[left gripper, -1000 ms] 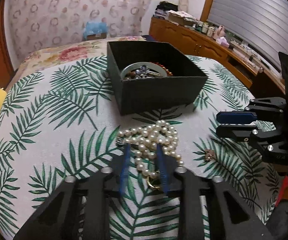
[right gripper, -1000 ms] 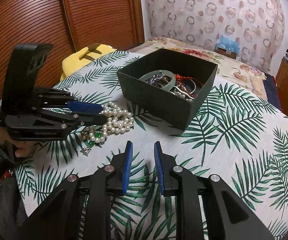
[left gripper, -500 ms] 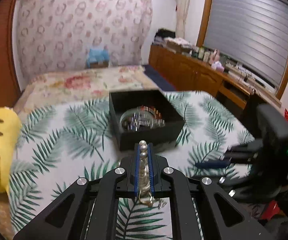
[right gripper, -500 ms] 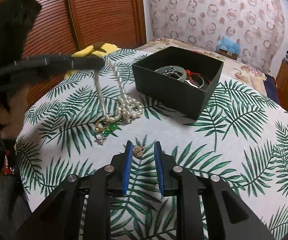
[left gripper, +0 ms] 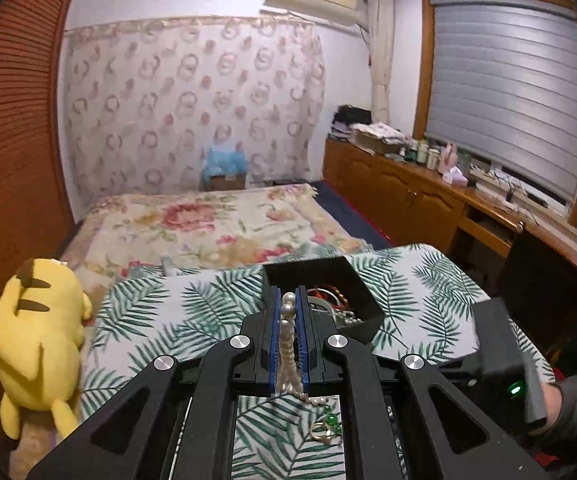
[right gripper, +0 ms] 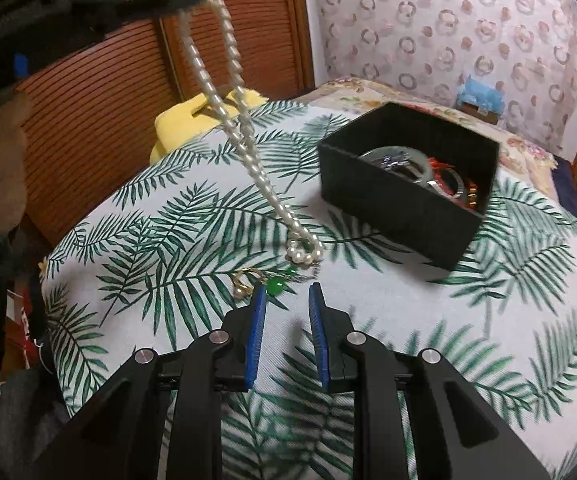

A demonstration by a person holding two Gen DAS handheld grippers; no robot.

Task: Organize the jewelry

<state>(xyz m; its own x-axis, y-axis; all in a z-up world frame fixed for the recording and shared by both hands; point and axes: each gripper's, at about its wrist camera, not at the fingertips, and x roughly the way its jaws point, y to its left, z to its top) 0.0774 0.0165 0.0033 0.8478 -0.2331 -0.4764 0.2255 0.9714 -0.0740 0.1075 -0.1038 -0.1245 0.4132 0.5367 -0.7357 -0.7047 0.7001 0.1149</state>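
**Pearl strand lifted by the left gripper**

The pearl necklace [right gripper: 224, 92] hangs in a long loop from the left gripper [left gripper: 288, 312], whose blue pads are clamped on it. Its lower end rests bunched on the palm-leaf cloth [right gripper: 428, 320], beside a green-stone piece [right gripper: 276, 285] and a gold ring [right gripper: 244, 280]. Near them sits the black box [right gripper: 400, 204], holding other jewelry. The right gripper [right gripper: 287, 300] hovers low over the cloth, jaws apart and empty.
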